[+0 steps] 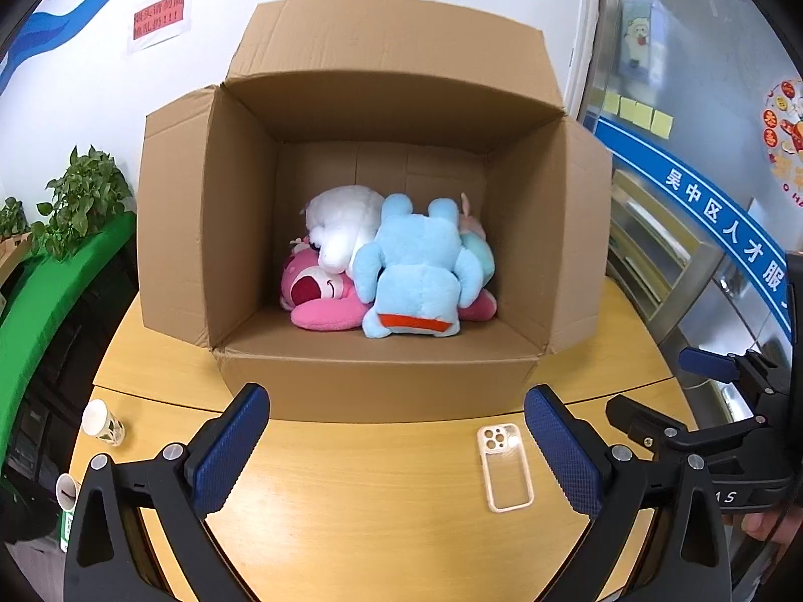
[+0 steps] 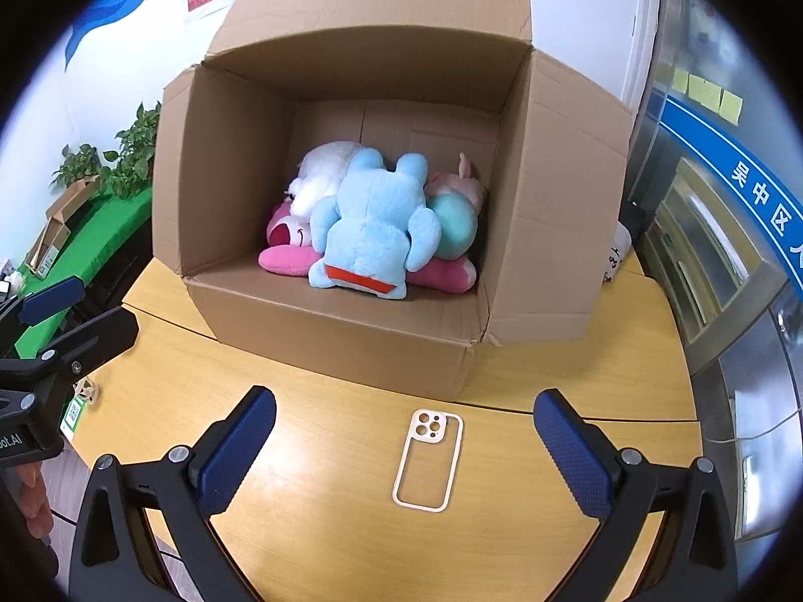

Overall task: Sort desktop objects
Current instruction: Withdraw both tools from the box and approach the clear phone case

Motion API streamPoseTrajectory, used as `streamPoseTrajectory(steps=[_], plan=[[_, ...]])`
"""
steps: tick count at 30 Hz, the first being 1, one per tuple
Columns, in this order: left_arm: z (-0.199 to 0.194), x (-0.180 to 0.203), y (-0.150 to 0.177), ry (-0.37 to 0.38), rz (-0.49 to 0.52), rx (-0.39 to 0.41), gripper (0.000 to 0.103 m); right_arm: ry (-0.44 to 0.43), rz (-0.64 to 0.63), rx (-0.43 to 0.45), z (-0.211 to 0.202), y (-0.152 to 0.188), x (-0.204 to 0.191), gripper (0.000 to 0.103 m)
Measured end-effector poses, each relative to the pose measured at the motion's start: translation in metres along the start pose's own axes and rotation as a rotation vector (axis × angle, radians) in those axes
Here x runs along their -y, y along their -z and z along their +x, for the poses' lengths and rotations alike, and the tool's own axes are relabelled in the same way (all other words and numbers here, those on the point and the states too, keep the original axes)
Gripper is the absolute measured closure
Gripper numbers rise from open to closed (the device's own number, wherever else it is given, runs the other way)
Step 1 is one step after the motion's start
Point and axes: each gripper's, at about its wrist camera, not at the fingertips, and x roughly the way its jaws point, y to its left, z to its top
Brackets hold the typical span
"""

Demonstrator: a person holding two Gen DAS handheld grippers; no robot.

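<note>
An open cardboard box (image 1: 251, 231) (image 2: 341, 331) stands on the wooden table (image 1: 351, 501) (image 2: 326, 476). Inside lie a blue plush (image 1: 419, 271) (image 2: 371, 220), a white plush (image 1: 341, 220) (image 2: 321, 170), a pink plush (image 1: 321, 296) (image 2: 286, 251) and a mint-and-pink plush (image 2: 454, 215). A clear phone case (image 1: 506, 466) (image 2: 429, 459) with a cream rim lies flat in front of the box. My left gripper (image 1: 396, 441) is open and empty before the box. My right gripper (image 2: 404, 446) is open and empty, with the case lying between its fingers on the table below.
Two paper cups (image 1: 103, 421) (image 1: 68, 491) lie at the table's left edge. Potted plants (image 1: 85, 200) (image 2: 130, 150) stand on a green counter (image 1: 35, 311) at left. A glass-and-metal door (image 1: 702, 200) (image 2: 727, 251) is at right. A white bag (image 2: 617, 256) sits behind the box.
</note>
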Motion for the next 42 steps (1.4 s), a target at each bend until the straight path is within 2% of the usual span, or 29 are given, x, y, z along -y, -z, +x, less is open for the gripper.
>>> streamPoseTrajectory(steps=[5, 11, 17, 23, 27, 30, 34, 36, 40, 42], plan=[[-0.014, 0.012, 0.005, 0.003, 0.016, 0.012, 0.0, -0.014, -0.009, 0.027, -0.01, 0.01, 0.004, 0.0], [-0.016, 0.019, 0.01, -0.005, 0.026, -0.005, 0.0, -0.045, 0.02, 0.018, -0.009, 0.025, 0.013, 0.0], [0.003, 0.016, 0.01, 0.003, 0.025, -0.04, 0.0, -0.07, 0.069, 0.015, 0.002, 0.031, 0.02, 0.0], [0.04, 0.002, 0.005, 0.046, 0.032, -0.097, 0.0, -0.11, 0.092, 0.029, 0.016, 0.036, 0.023, 0.0], [0.078, -0.007, 0.007, 0.123, 0.026, -0.16, 0.0, -0.155, 0.094, 0.026, 0.029, 0.047, 0.027, 0.0], [0.117, -0.007, 0.018, 0.172, 0.03, -0.238, 0.0, -0.14, 0.138, -0.092, 0.061, 0.076, 0.038, 0.0], [0.185, 0.005, 0.04, 0.249, 0.03, -0.371, 0.0, -0.07, 0.162, -0.279, 0.111, 0.127, 0.047, 0.0], [0.219, 0.016, 0.052, 0.285, 0.023, -0.435, 0.0, -0.075, 0.174, -0.339, 0.131, 0.147, 0.046, 0.0], [0.281, 0.041, 0.073, 0.362, -0.002, -0.551, 0.0, -0.1, 0.173, -0.375, 0.167, 0.173, 0.038, 0.0], [0.309, 0.053, 0.084, 0.402, -0.026, -0.61, 0.0, -0.085, 0.151, -0.375, 0.181, 0.179, 0.033, 0.0]])
